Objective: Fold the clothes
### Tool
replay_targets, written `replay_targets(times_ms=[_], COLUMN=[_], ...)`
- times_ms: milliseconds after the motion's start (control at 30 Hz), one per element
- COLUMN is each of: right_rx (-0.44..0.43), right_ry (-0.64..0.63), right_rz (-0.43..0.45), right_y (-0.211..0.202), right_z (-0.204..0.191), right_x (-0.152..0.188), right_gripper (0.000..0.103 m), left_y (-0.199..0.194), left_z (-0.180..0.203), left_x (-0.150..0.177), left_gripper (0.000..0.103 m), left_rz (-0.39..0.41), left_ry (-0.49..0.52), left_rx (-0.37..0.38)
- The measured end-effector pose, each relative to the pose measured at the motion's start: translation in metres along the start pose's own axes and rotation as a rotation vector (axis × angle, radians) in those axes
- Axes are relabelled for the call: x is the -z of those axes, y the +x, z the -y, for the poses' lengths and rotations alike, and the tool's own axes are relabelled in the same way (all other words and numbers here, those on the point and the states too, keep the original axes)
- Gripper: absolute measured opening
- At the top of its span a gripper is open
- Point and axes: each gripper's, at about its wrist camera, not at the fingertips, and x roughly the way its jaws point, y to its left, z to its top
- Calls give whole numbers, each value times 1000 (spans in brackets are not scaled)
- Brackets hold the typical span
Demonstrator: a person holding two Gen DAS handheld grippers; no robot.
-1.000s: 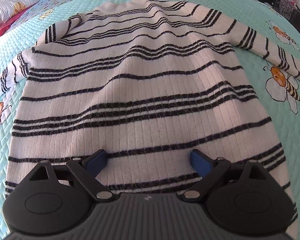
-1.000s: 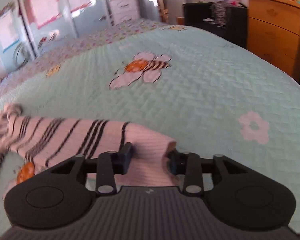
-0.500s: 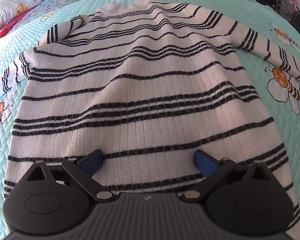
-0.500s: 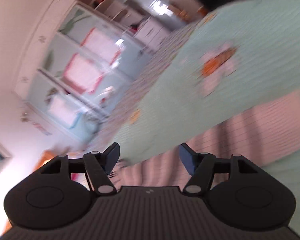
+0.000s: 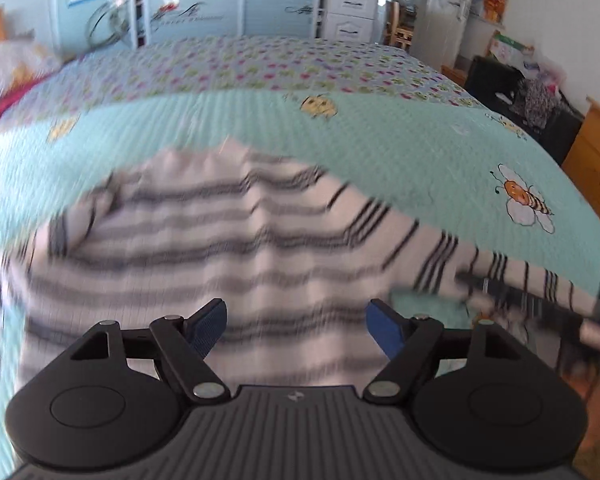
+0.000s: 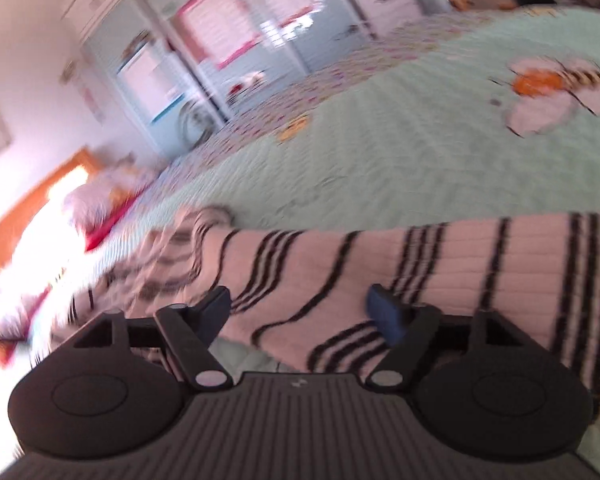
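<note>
One ribbed knit sweater (image 5: 204, 248), white with thin black stripes, lies spread on the bed; motion blur smears its body. Its striped sleeve (image 6: 420, 264) stretches right across the quilt. Left gripper (image 5: 296, 326): blue-padded jaws spread, having just narrowed a little, nothing between them, sweater below. Right gripper (image 6: 298, 310): jaws spread, just been opening, sleeve under them, not pinched. Quilt (image 5: 400, 148) is stitched teal with a bee print (image 5: 526, 202) at right and a floral band at the far edge. Pillow (image 6: 100, 200) far left. White drawers (image 5: 350, 12) and a wooden dresser (image 5: 596, 160) stand beyond the bed.
</note>
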Motion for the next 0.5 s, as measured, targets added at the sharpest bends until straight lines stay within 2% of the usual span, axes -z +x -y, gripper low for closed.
replay_targets(times_ms=[67, 100, 200, 300, 467, 500], right_rx=[-8, -22, -86, -107, -128, -133], right_ry=[-59, -46, 30, 47, 64, 70], right_rz=[-4, -1, 13, 15, 19, 21], right_y=[-1, -2, -7, -9, -9, -9], right_z=[-7, -4, 12, 14, 16, 17], right_x=[1, 2, -3, -1, 0, 0], right_gripper=[84, 84, 84, 84, 84, 84], left_y=[31, 48, 93, 135, 199, 206], left_z=[17, 24, 33, 51, 66, 64], left_x=[-36, -53, -99, -126, -132, -130], left_gripper=[80, 80, 80, 80, 77, 77], left_rz=[-19, -37, -134, -217, -343, -360], left_ry=[93, 123, 62, 95, 199, 201], left_rx=[-24, -39, -75, -139, -300, -306])
